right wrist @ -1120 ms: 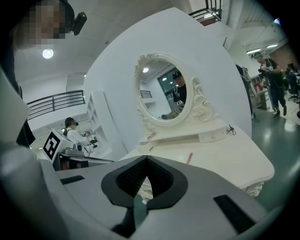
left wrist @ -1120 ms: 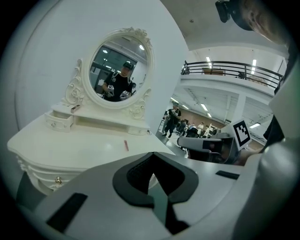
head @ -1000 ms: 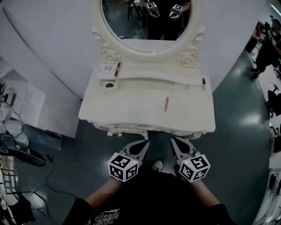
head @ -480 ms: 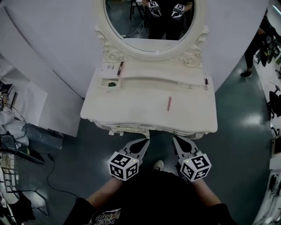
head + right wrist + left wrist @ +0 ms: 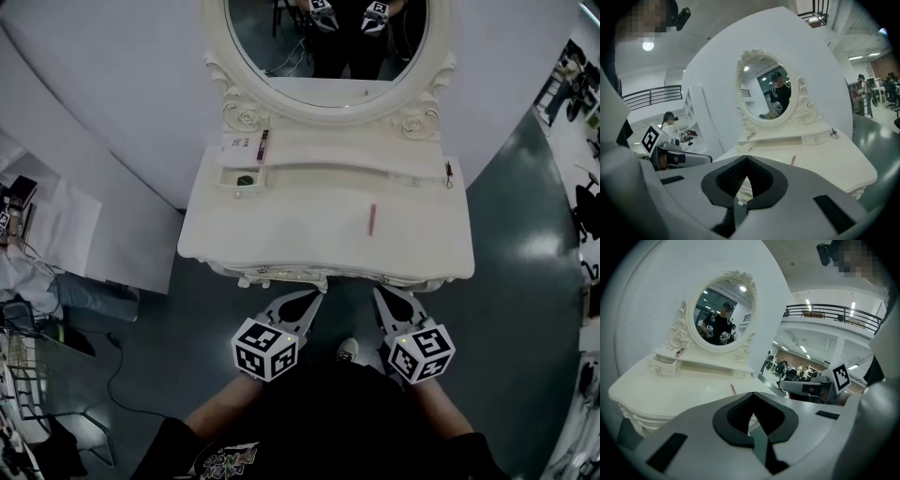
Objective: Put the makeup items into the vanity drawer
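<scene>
Pink makeup stick (image 5: 371, 219) lay right of centre on the white vanity bench (image 5: 281, 230); the left hand-held gripper (image 5: 312, 298) and right hand-held gripper (image 5: 380, 293) hovered closed and empty near its front edge.

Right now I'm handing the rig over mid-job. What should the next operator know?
Left hand-held gripper: shut, empty, in front of the vanity, touching nothing.
Right hand-held gripper: the same.
Small drawer at the shelf's left end is open, with a green item inside.
Left to do: pink stick lying loose on the tabletop, slim dark-red item on the shelf above the drawer, and possibly the small dark item at the shelf's right end, too small to identify.
</scene>
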`<state>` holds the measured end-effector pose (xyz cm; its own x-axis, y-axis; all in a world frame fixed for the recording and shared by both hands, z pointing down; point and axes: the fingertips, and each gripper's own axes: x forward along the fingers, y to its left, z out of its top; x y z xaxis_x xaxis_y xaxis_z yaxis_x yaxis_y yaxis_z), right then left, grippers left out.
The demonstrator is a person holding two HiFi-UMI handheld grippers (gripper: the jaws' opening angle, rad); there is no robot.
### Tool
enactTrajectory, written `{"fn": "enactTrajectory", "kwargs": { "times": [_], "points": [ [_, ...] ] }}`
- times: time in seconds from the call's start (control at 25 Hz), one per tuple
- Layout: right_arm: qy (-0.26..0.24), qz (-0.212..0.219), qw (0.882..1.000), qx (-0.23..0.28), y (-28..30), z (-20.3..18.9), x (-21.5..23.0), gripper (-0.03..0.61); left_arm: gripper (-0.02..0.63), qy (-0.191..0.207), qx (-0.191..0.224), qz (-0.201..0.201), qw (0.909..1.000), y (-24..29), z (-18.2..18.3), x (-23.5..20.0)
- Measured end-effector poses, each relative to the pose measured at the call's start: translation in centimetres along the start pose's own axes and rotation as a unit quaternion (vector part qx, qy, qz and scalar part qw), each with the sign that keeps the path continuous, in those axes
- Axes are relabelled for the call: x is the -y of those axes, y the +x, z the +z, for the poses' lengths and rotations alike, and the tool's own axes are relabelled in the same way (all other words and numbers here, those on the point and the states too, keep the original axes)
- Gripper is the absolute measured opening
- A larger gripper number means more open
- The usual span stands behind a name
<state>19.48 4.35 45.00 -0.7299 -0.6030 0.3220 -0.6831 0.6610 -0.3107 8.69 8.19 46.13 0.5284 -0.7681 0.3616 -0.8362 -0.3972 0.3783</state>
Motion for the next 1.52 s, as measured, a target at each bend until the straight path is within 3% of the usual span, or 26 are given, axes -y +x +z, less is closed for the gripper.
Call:
{"fn": "enactTrajectory", "kwargs": {
  "times": [0.48, 1.52],
  "points": [
    [0.021, -0.020, 0.999, 0.015, 3.3, 0.7, -2.4, 0.028, 0.008, 0.030, -0.019, -0.019, 0.9992, -1.4, 2.1, -3.7],
    [0.027, -0.134, 0.990, 0.031, 7.4, 2.6, -3.4, 0.028, 0.008, 0.052, -0.026, -0.088, 0.9944, 0.0, 5.3, -10.9]
  ]
}}
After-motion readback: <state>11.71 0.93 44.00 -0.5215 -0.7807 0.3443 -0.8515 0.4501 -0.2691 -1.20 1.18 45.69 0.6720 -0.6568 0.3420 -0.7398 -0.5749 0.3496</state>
